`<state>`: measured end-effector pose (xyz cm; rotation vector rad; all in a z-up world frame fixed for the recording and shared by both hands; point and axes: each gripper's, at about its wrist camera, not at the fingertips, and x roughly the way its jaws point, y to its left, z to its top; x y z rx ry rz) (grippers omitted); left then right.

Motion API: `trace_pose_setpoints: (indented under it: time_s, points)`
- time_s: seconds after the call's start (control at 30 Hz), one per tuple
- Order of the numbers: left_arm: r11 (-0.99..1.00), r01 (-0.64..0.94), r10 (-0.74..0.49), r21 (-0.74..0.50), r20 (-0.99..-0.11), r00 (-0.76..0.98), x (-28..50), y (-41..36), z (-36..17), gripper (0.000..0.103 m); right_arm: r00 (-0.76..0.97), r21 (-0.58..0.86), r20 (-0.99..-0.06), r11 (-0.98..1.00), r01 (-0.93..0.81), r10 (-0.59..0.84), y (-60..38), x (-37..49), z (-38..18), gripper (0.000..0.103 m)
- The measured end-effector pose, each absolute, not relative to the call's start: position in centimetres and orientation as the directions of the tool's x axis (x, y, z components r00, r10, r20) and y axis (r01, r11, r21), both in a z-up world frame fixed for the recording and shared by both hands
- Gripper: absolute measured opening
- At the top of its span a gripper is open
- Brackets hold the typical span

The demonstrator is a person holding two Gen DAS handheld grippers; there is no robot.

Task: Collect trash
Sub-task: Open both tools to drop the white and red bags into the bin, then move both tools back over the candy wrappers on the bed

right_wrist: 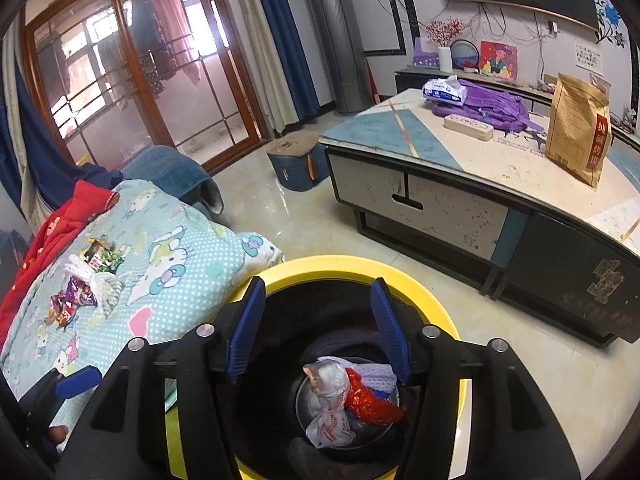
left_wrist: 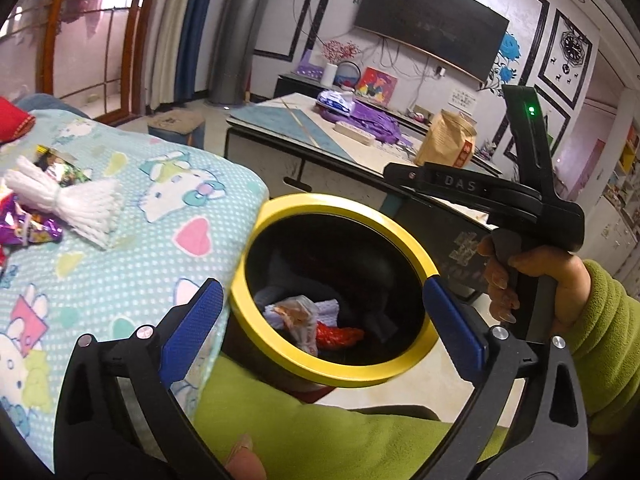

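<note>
**Both grippers hanging open over the yellow-rimmed bin**

On the far left, a red garment (right_wrist: pixel 60 224) is lying along the edge of a pale blue cartoon-print blanket (right_wrist: pixel 180 264). Uncollected trash is sitting on that blanket: a green-and-black snack wrapper (right_wrist: pixel 102 258), a white foam net sleeve (left_wrist: pixel 68 200) lying across it, and purple foil wrappers (right_wrist: pixel 76 298) just beside the sleeve — all well apart from the bin.

Moving right, the left gripper (left_wrist: pixel 324 320) is standing with its jaws released and spread wide, one blue pad (left_wrist: pixel 196 324) over the blanket's edge and the other past the bin's right rim, nothing between them but the bin's mouth below. A green sleeve (left_wrist: pixel 320 432) is showing beneath it.

The bin (left_wrist: pixel 280 344), black inside with a yellow rim, is sitting on the floor against the blanket. At its bottom are lying a crumpled clear plastic bag with orange print (right_wrist: pixel 330 404), a red wrapper (right_wrist: pixel 370 402) touching it, and a pale blue net piece (right_wrist: pixel 376 374) behind them.

The right gripper (right_wrist: pixel 320 332) is pointing down into the bin, its jaws partly open and gripping nothing; the trash is lying well below its pads. In the left wrist view a hand (left_wrist: pixel 532 280) is holding its handle.

Further right, a low table (right_wrist: pixel 440 208) is carrying a tissue pack (right_wrist: pixel 444 90), a purple bag (right_wrist: pixel 488 106) and a brown paper bag (right_wrist: pixel 578 132).
</note>
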<state>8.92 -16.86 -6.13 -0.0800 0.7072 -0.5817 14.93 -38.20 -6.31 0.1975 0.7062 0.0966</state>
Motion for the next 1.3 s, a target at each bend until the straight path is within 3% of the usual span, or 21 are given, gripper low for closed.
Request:
trace_pose_setpoints:
  time_s: [0.67,1.3]
  points:
    - [0.925,0.322,-0.381,-0.204,-0.528,0.759,8.0,-11.6,-3.4,0.092,0.829,0.221,-0.477,0.953,-0.209,0.292,-33.7,11.5,-1.3,0.063]
    - [0.963,0.181,-0.254,-0.201,-0.443,0.86,7.2,-6.8,-0.8,0.092,0.791,0.177,-0.446,0.908,-0.381,0.419,-27.2,9.1,1.0,0.068]
